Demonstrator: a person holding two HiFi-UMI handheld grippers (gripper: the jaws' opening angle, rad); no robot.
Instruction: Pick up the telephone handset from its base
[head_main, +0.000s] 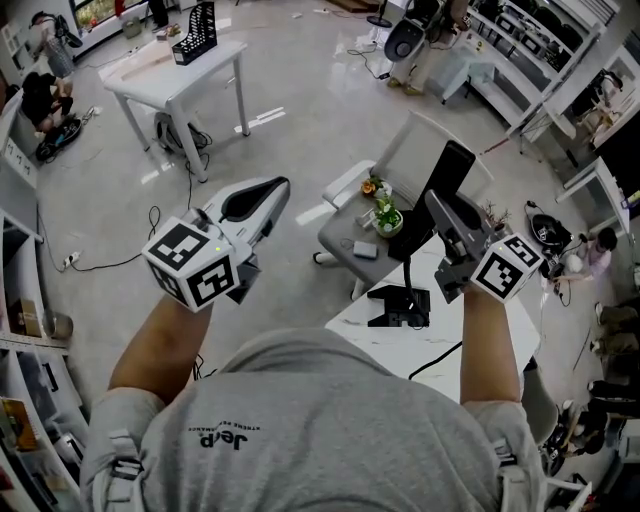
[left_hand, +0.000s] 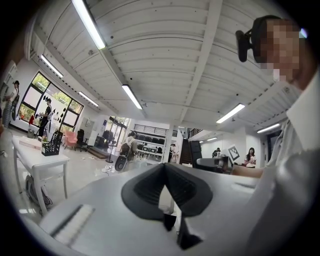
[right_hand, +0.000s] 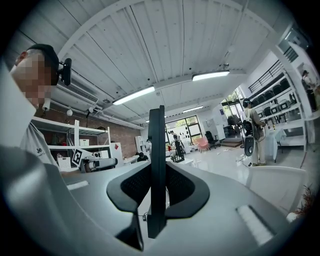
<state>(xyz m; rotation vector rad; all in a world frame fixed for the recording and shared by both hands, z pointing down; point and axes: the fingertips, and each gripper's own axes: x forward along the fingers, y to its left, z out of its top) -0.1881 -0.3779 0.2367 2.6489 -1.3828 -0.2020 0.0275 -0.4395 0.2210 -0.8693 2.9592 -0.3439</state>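
Note:
In the head view my right gripper (head_main: 438, 203) is shut on a flat black telephone handset (head_main: 450, 168), which it holds up in the air, tilted. The black phone base (head_main: 400, 305) stands below it on the white table (head_main: 470, 340), apart from the handset. The right gripper view shows the handset (right_hand: 156, 150) edge-on and upright between the pads (right_hand: 182, 187) of my right gripper (right_hand: 157, 172). A thin cord (right_hand: 145, 218) hangs under it. My left gripper (head_main: 278, 188) is raised at the left, away from the phone, shut with nothing in it. The left gripper view shows its jaws (left_hand: 165, 167) meeting at the tips.
A grey seat (head_main: 345, 240) beside the table carries a small potted plant (head_main: 387, 215) and a small grey object (head_main: 365, 249). A white desk (head_main: 180, 75) with a black file rack (head_main: 195, 35) stands at the far left. Cables lie on the floor, and people sit at the room's edges.

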